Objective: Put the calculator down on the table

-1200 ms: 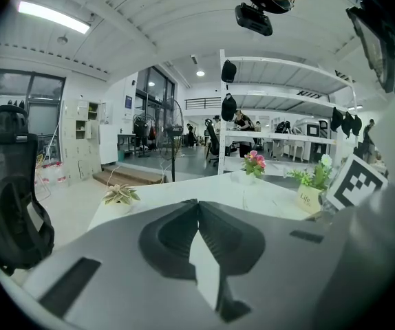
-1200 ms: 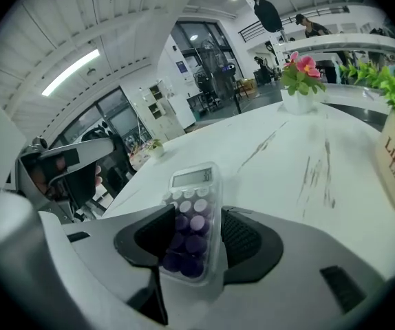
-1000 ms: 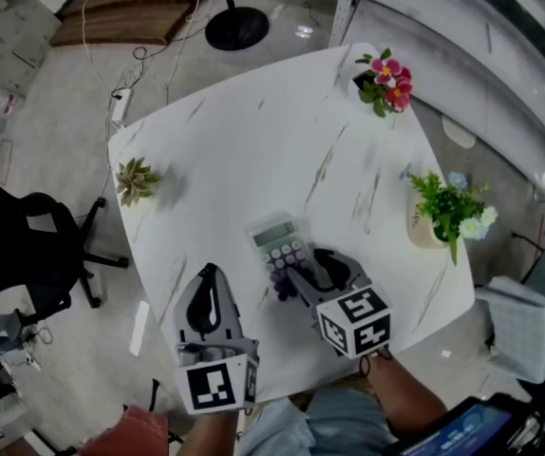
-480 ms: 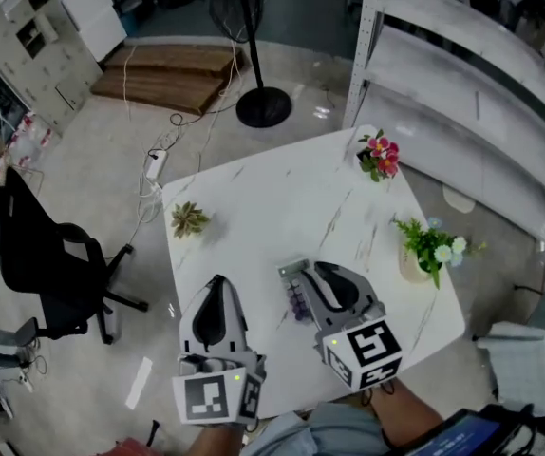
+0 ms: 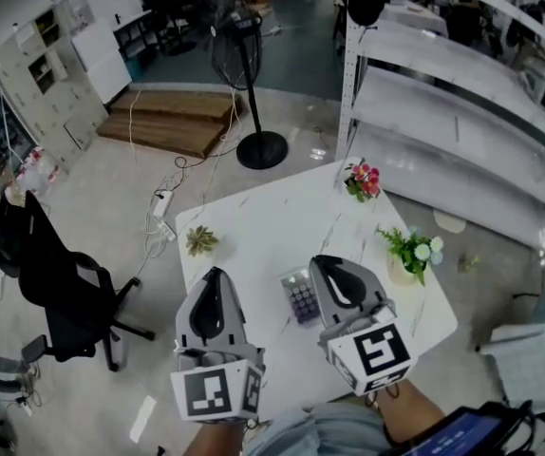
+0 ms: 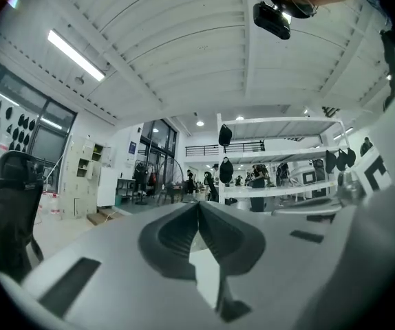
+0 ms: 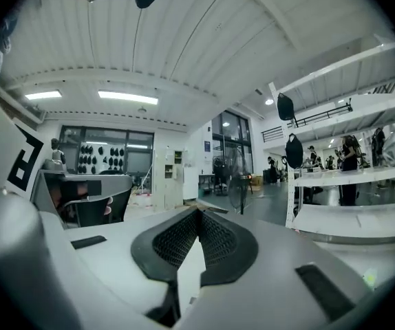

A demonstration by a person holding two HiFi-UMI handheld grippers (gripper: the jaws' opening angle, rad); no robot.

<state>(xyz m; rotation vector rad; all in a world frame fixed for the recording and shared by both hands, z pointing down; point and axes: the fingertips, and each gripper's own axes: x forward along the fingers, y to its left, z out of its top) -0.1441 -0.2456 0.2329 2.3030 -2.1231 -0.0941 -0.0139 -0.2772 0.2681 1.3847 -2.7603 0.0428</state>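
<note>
The calculator [image 5: 300, 295], grey with purple keys, lies flat on the white marble-look table [image 5: 253, 226] far below both grippers. My right gripper [image 5: 322, 262] is held high beside it and points level. Its jaws have just been closing and now meet at the tips [image 7: 199, 212] with nothing between them. My left gripper [image 5: 213, 274] hangs at the same height to the left. Its jaws are shut too, tips together [image 6: 199, 203], and empty. Both gripper views look out across the room, not at the table.
On the table stand a small succulent [image 5: 199, 241], a pot of pink flowers [image 5: 361, 180] and a green plant with pale flowers [image 5: 407, 251]. A black office chair [image 5: 59, 293] is at the left. A fan stand [image 5: 260, 148] and white shelving [image 5: 462, 112] lie beyond.
Both grippers have risen well above the table. The right gripper's jaws, open by the calculator a second ago, are shut and empty. The calculator stays on the table.
</note>
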